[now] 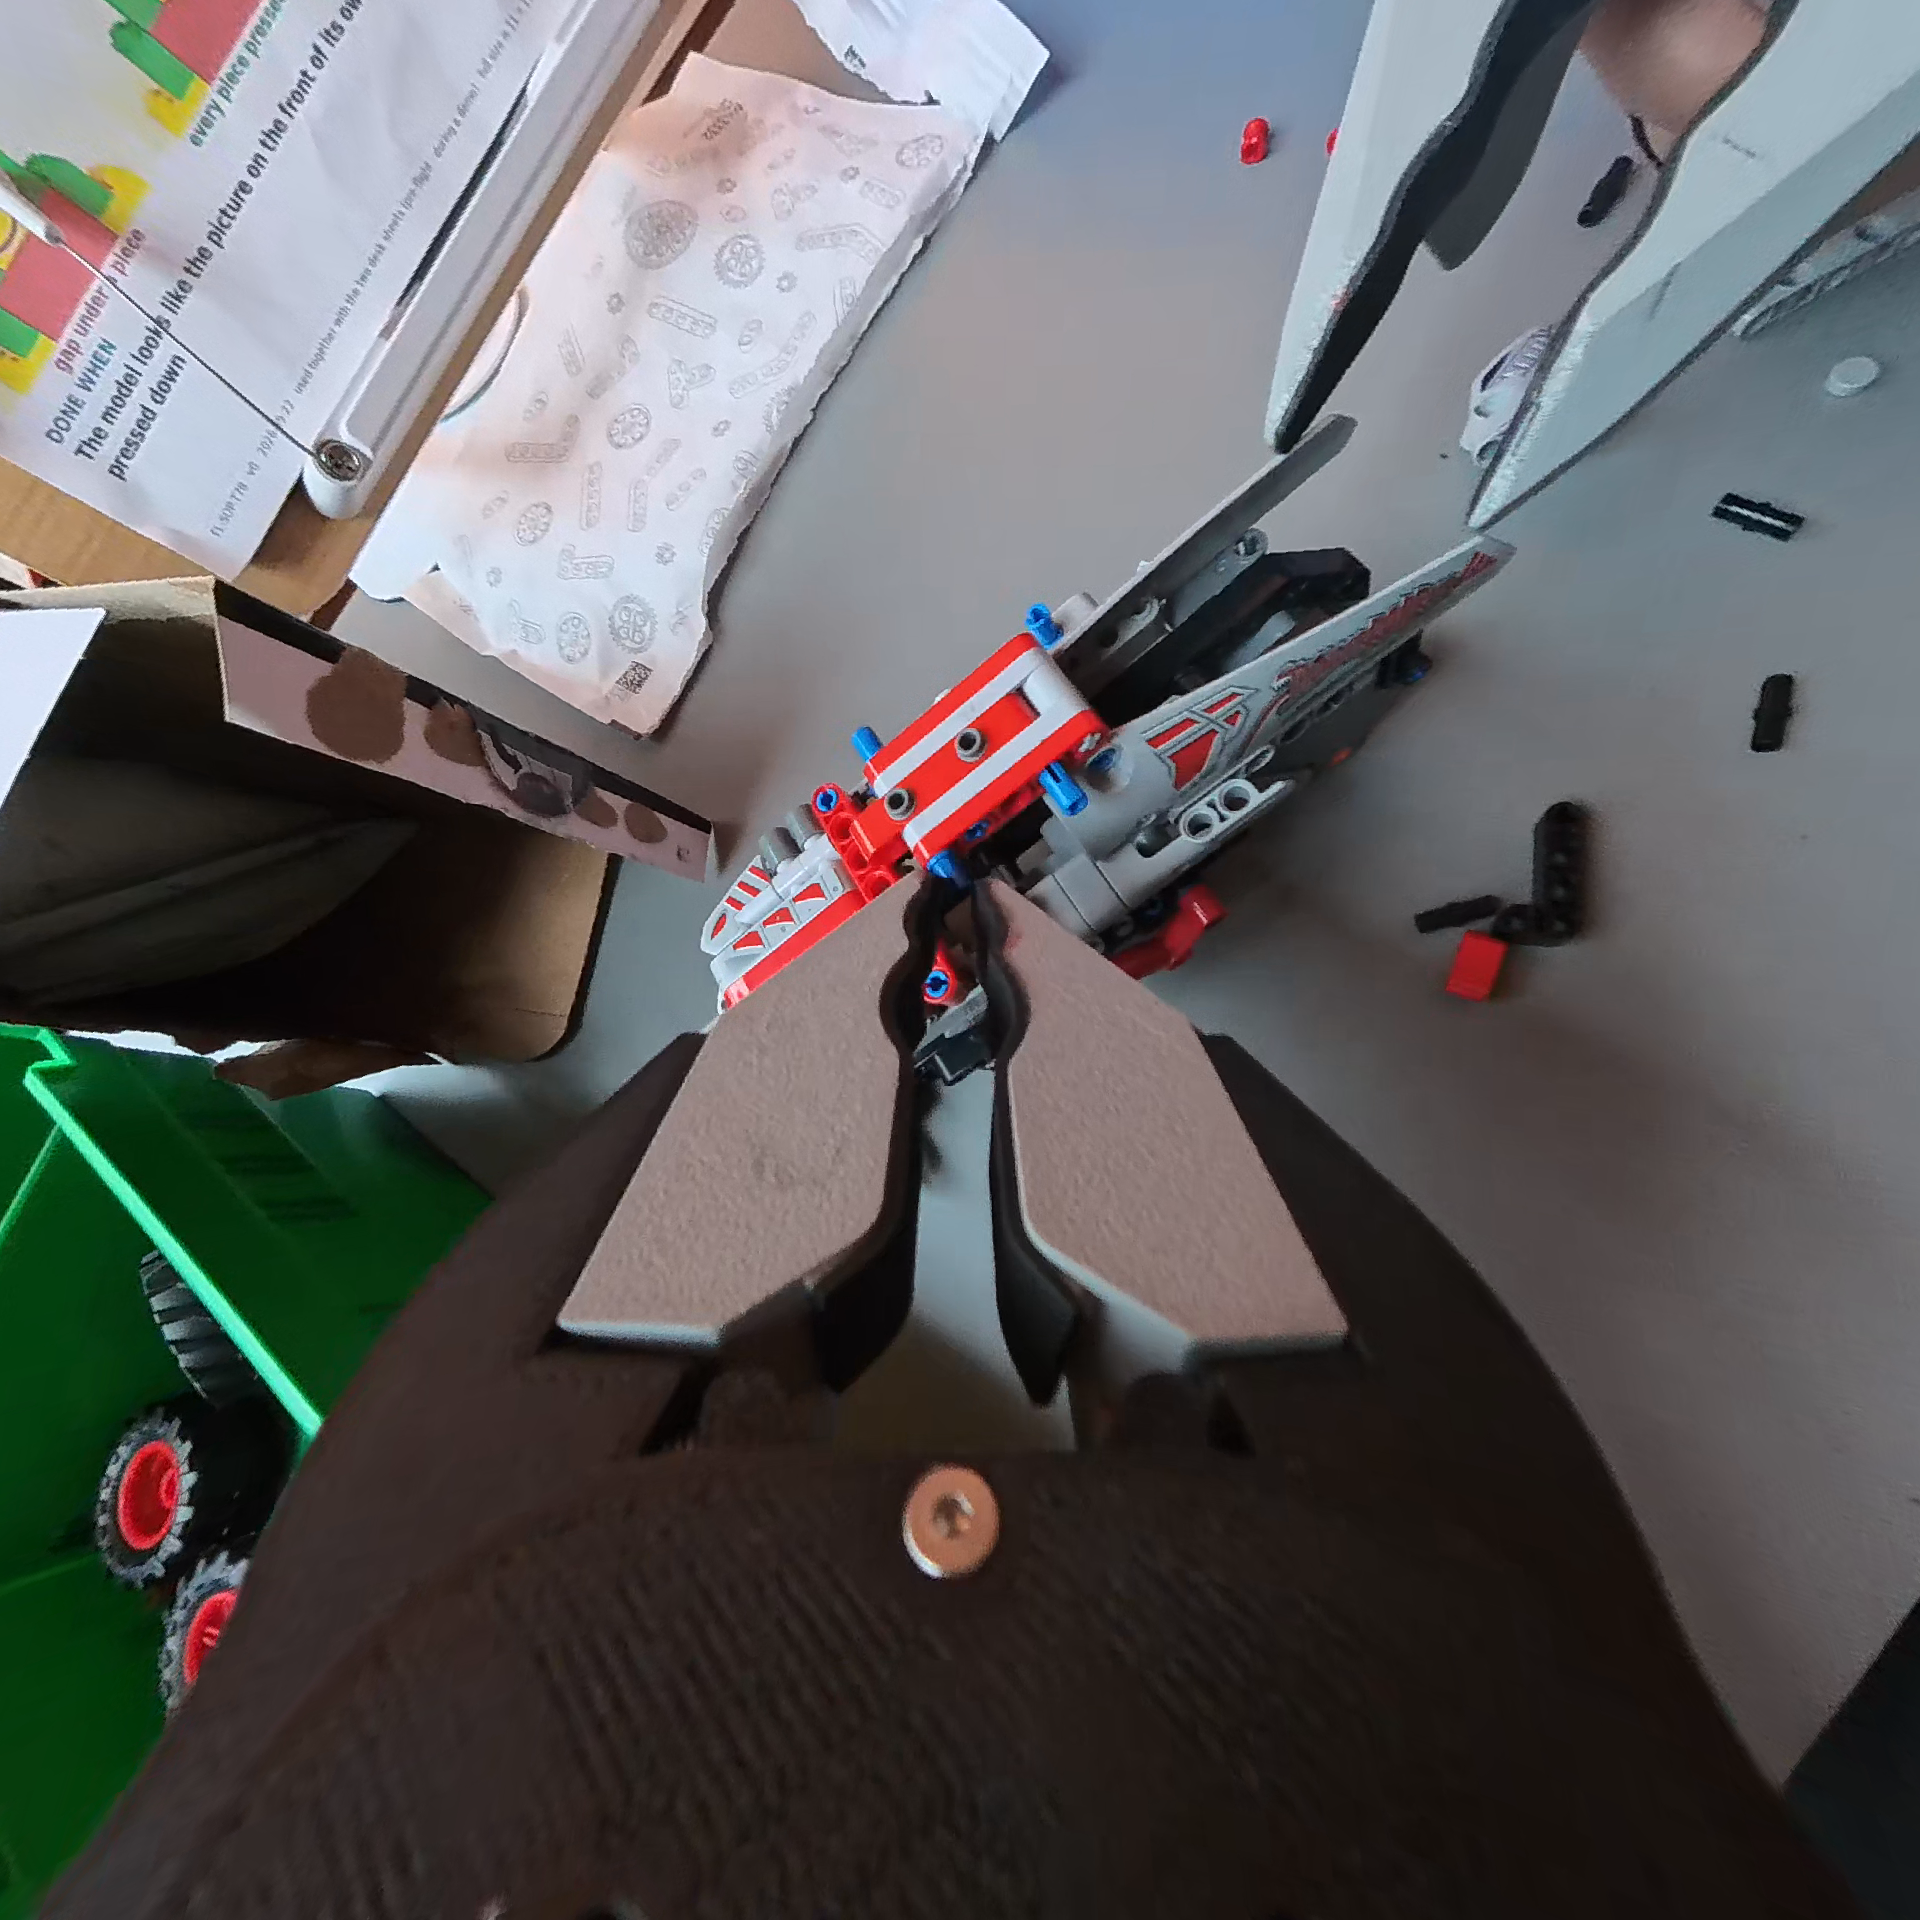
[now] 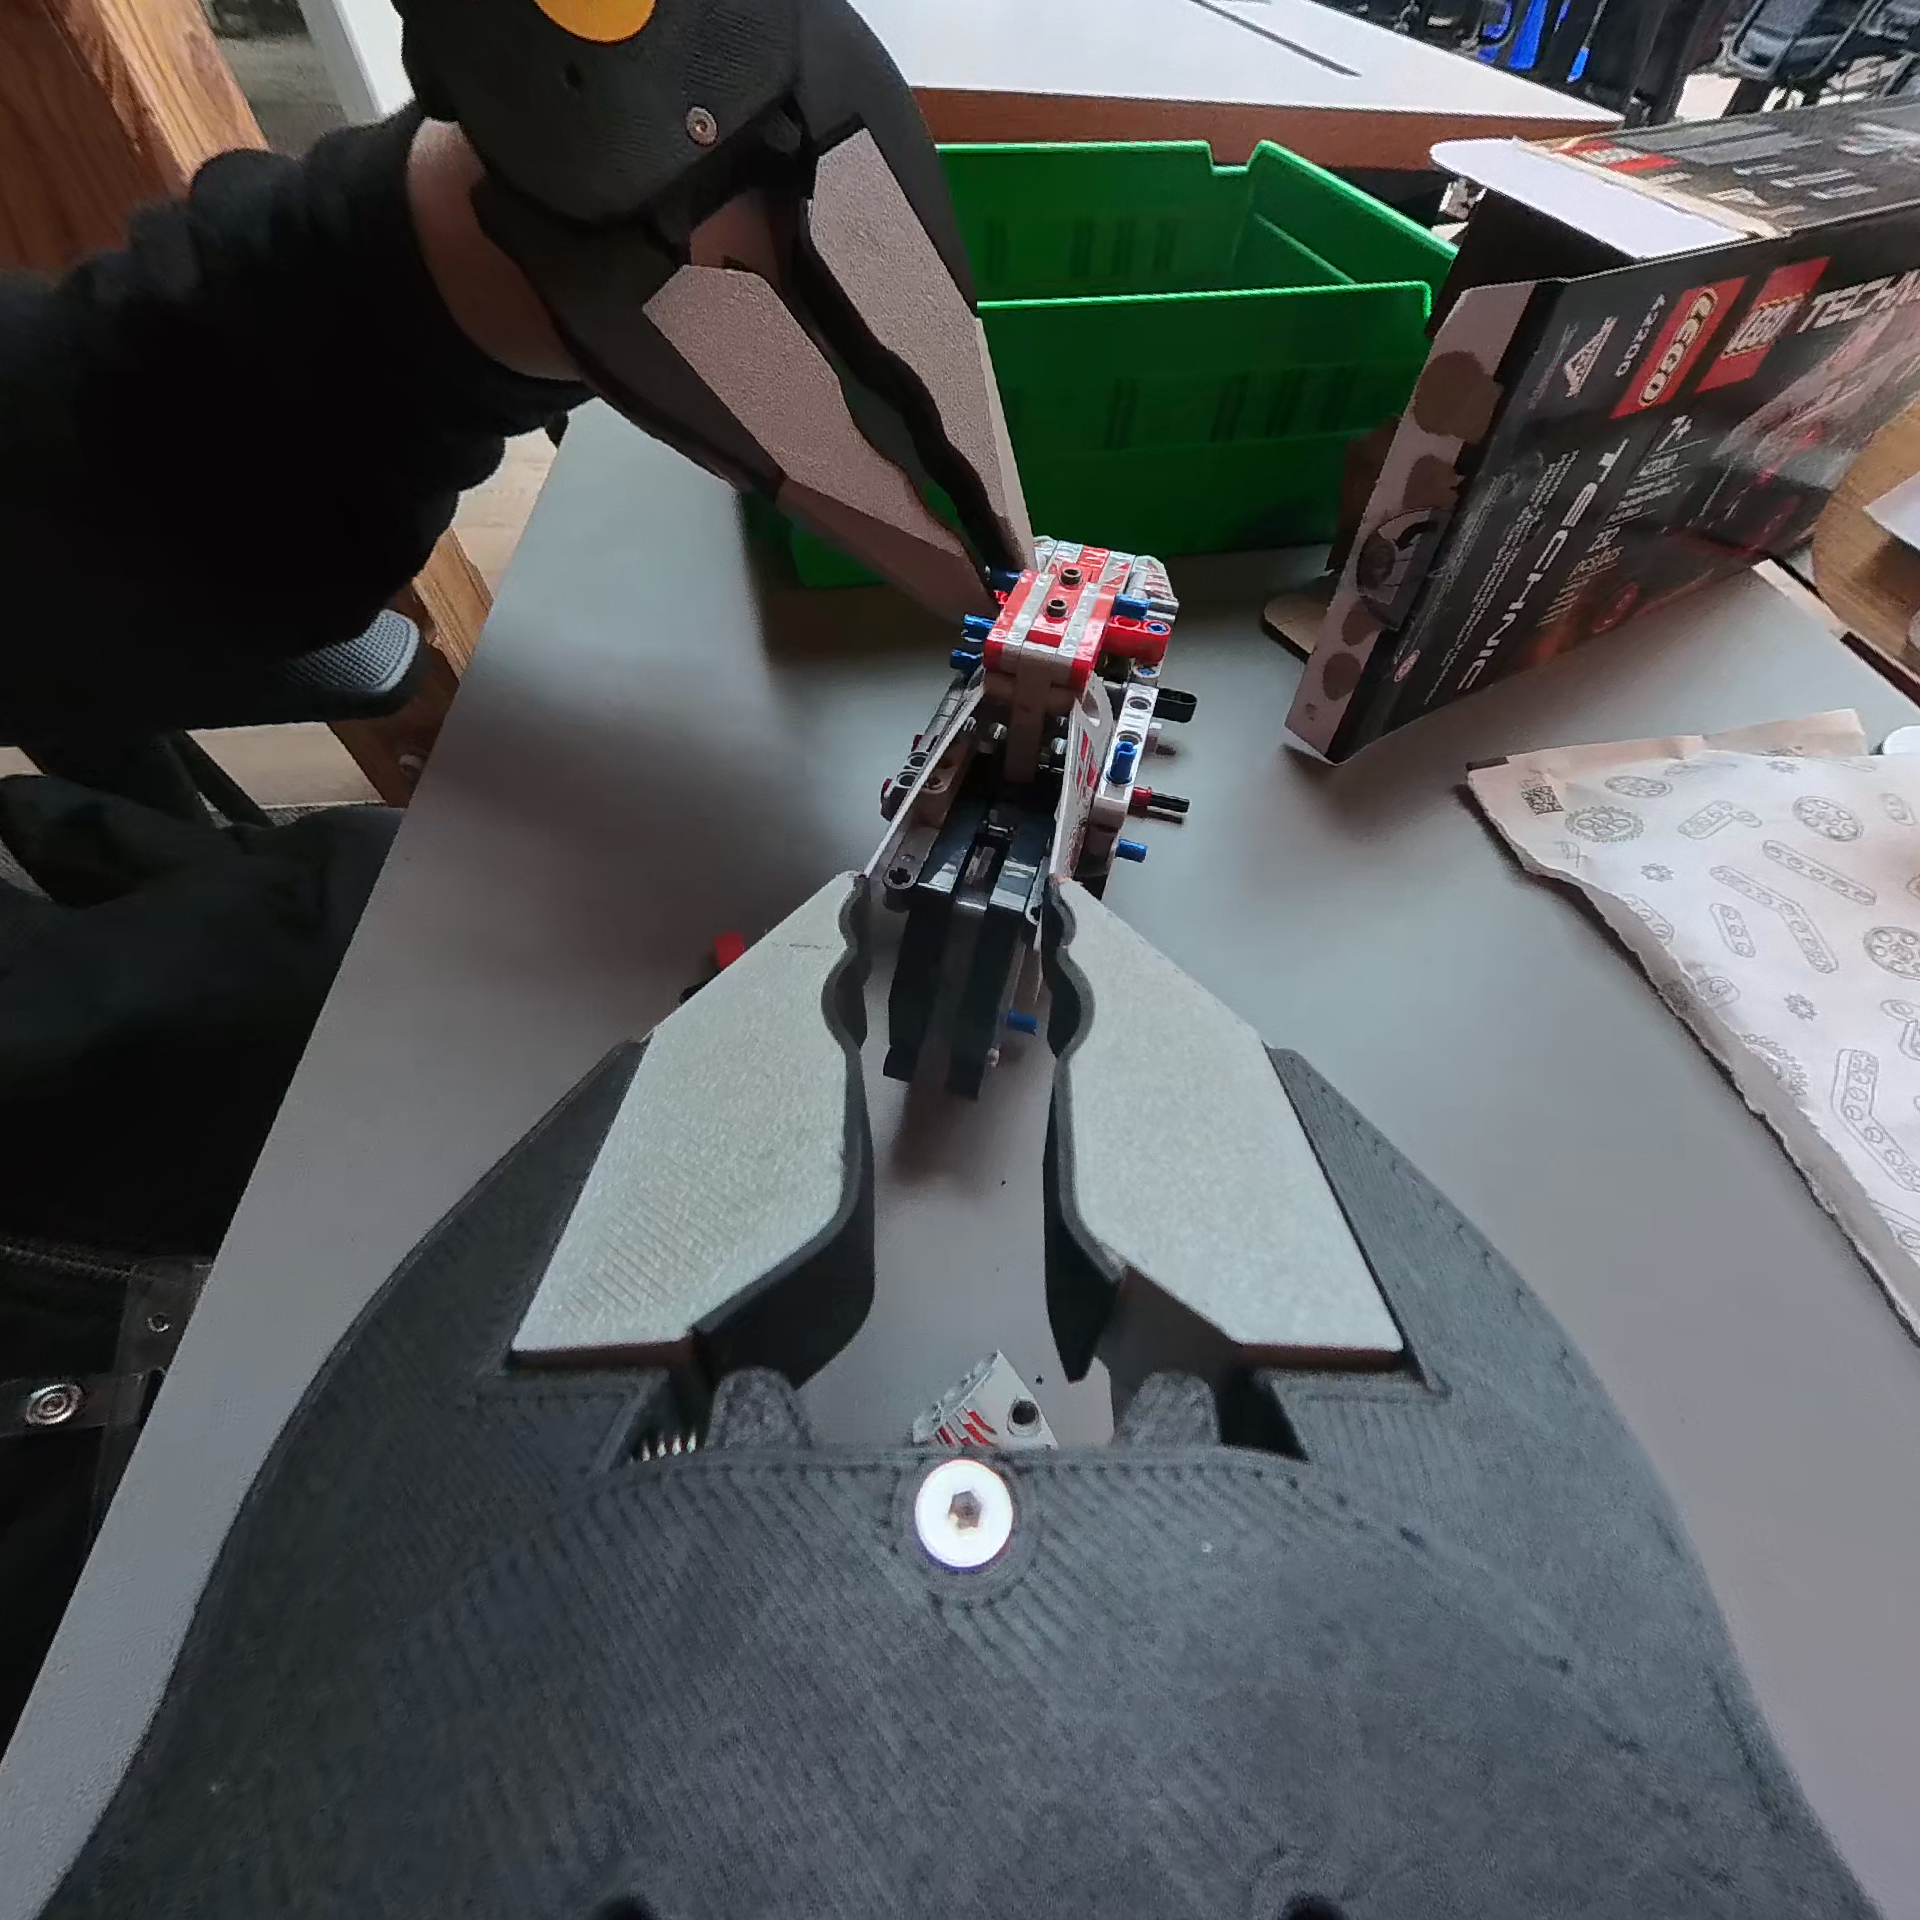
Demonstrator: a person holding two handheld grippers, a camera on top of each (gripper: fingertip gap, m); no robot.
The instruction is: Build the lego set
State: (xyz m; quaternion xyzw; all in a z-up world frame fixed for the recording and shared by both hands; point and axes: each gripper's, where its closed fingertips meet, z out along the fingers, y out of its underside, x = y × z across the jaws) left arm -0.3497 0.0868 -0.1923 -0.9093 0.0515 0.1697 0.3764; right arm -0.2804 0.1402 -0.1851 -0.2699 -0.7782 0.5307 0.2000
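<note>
Left gripper (image 1: pixel 951 899): fingers drawn nearly together, tips pressed at the red-and-white front end of the Lego model (image 1: pixel 1101 758); whether they pinch a part there cannot be told. Seen in the right wrist view, the same gripper (image 2: pixel 987 566) comes down from the upper left onto the model's far end.

Right gripper (image 2: pixel 951 935): fingers apart, one on each side of the model's dark rear block (image 2: pixel 961 966), closed against its sides. In the left wrist view its pale fingers (image 1: pixel 1320 405) meet the model's grey side panels.

Lego model: lies on the grey table (image 2: pixel 1351 1039), lengthwise between the two grippers; blue pins project from its sides.

Loose parts: black angled beam with red piece (image 1: pixel 1517 904) and small black pins to the model's right; white printed piece (image 2: pixel 982 1408) near the right gripper's base.

Surroundings: green bin (image 1: pixel 125 1351) holding red-hubbed wheels (image 1: pixel 156 1486); open set box (image 2: pixel 1621 436); patterned paper bag (image 1: pixel 665 395); printed instruction sheet (image 1: pixel 156 260).
</note>
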